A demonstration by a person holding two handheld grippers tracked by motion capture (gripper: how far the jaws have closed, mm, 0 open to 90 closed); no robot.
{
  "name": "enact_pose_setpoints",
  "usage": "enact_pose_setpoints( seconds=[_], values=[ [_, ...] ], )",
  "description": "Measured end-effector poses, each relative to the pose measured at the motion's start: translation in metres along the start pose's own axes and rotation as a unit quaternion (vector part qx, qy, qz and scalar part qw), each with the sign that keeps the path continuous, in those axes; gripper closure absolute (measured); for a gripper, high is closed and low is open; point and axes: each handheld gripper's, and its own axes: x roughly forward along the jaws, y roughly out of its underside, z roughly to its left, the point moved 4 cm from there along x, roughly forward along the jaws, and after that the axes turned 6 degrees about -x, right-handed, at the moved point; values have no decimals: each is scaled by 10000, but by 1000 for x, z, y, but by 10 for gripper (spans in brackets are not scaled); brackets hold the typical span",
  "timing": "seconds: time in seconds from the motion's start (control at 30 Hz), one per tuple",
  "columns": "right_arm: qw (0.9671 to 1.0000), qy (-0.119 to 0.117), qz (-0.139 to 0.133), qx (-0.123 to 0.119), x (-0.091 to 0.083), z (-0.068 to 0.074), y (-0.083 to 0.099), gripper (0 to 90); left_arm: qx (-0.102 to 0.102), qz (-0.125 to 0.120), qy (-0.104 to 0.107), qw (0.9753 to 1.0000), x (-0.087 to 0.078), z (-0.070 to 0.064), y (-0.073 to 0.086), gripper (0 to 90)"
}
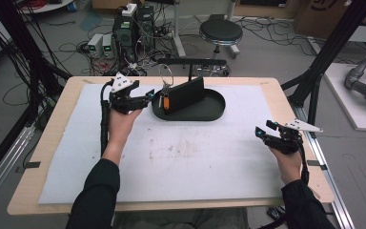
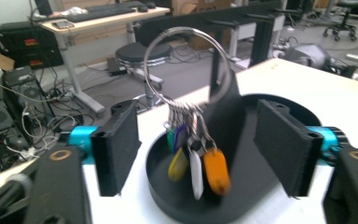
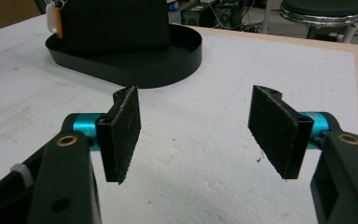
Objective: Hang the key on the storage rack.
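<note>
Your left gripper's (image 1: 145,98) jaws stand wide, just short of the large steel key ring (image 2: 186,65) with coloured plastic tags (image 2: 196,165), hung on the upright black plate (image 2: 227,116) in the oval black tray (image 1: 214,110). It's light, thin, slippery and swings; pinch the wire loop. Your right gripper's (image 3: 193,133) jaws gape over the white foam surface (image 1: 195,157).

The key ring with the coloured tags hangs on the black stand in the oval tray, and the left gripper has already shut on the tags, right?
Not quite. The left gripper is open, its jaws wide on either side of the tags, touching none, as the left gripper view shows. The key ring does hang on the black stand in the oval tray.
</note>
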Motion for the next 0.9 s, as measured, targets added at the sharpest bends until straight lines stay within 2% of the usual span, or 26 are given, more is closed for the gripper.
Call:
enact_pose_setpoints(
  seconds=[0.1,0.23,0.37,0.47,0.6,0.73,0.8,0.9],
  values=[
    [10000,19,-12,-1,0,-1,0,342,96,-46,68,9999,-21,-8,9,256],
    [10000,30,-17,18,-1,-1,-1,341,284,23,79,9996,-49,-18,28,252],
    [10000,51,1,25,-2,-1,-1,341,286,156,60,9995,-72,-24,52,252],
    [9999,101,-20,27,-2,0,-2,341,267,229,5,9994,-87,-23,69,252],
    [9999,129,-20,36,-2,-1,-2,338,247,365,-140,9989,-99,-15,88,252],
    [9998,162,-47,69,-3,-1,-2,338,216,355,-318,9986,-105,-4,91,253],
    [9998,172,-39,97,-2,-1,-2,335,161,297,-375,9987,-107,-1,89,252],
    [9997,222,-61,120,-3,-3,-2,330,197,210,-406,9988,-108,1,86,253]
  ],
)
